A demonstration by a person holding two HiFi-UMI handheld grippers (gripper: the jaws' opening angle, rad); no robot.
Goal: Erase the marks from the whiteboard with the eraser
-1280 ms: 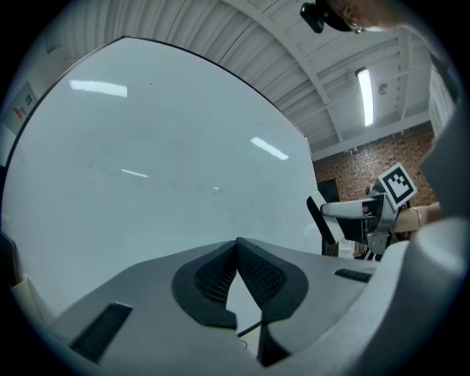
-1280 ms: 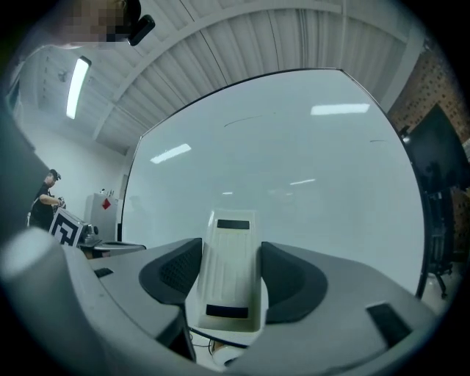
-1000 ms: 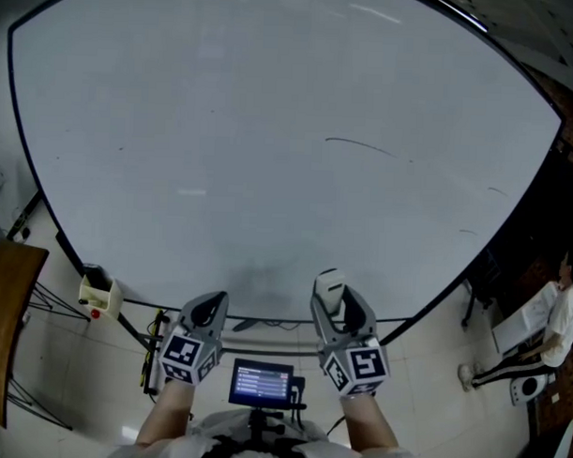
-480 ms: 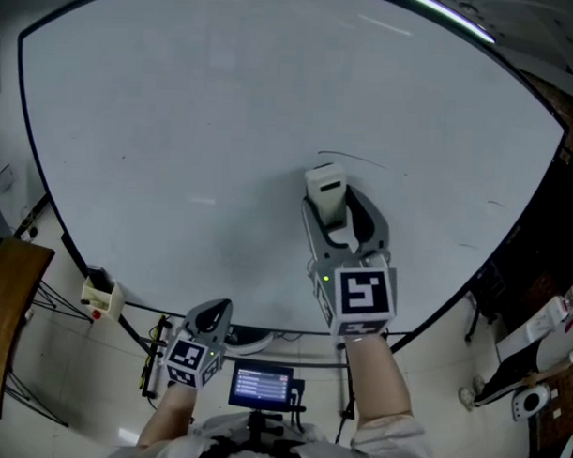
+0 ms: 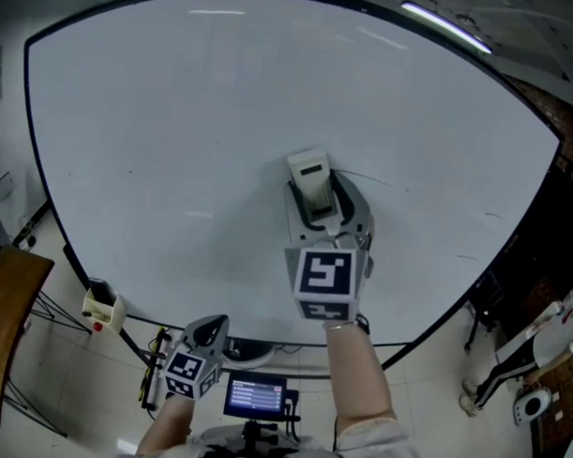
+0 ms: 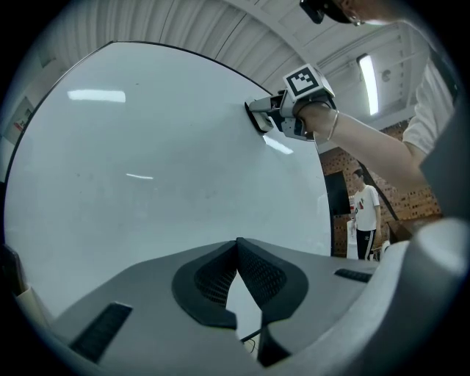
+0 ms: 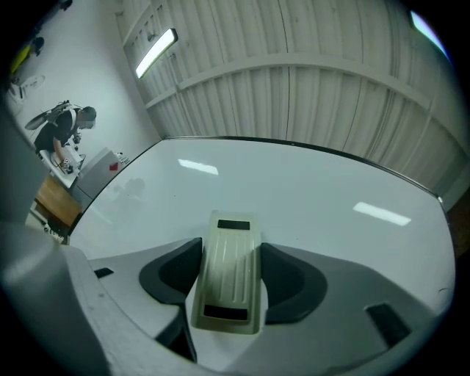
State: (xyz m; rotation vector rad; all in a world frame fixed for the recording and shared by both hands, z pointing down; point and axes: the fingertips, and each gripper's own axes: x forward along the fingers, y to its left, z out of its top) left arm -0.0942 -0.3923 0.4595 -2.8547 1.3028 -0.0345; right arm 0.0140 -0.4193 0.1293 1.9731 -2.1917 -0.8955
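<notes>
The large whiteboard (image 5: 177, 126) fills the head view. A thin dark curved mark (image 5: 368, 179) runs rightward from beside the eraser; two short marks (image 5: 493, 216) lie near the right edge. My right gripper (image 5: 316, 201) is raised against the board's middle, shut on a cream eraser (image 5: 310, 182) (image 7: 229, 272) that lies against the surface. My left gripper (image 5: 206, 333) hangs low below the board's bottom edge; its jaws meet with nothing between them (image 6: 236, 275). The right gripper with the eraser (image 6: 261, 117) also shows in the left gripper view.
A small yellow-white box (image 5: 101, 306) sits at the board's lower left corner. A wooden tabletop (image 5: 2, 326) lies at far left. A small screen (image 5: 257, 396) is mounted at my chest. People stand in the room (image 6: 365, 213) (image 7: 62, 136); dark stands (image 5: 502, 362) are at right.
My right gripper has risen from below the board's bottom edge to its middle, carrying the eraser to the left end of the curved mark. The left gripper has sunk slightly.
</notes>
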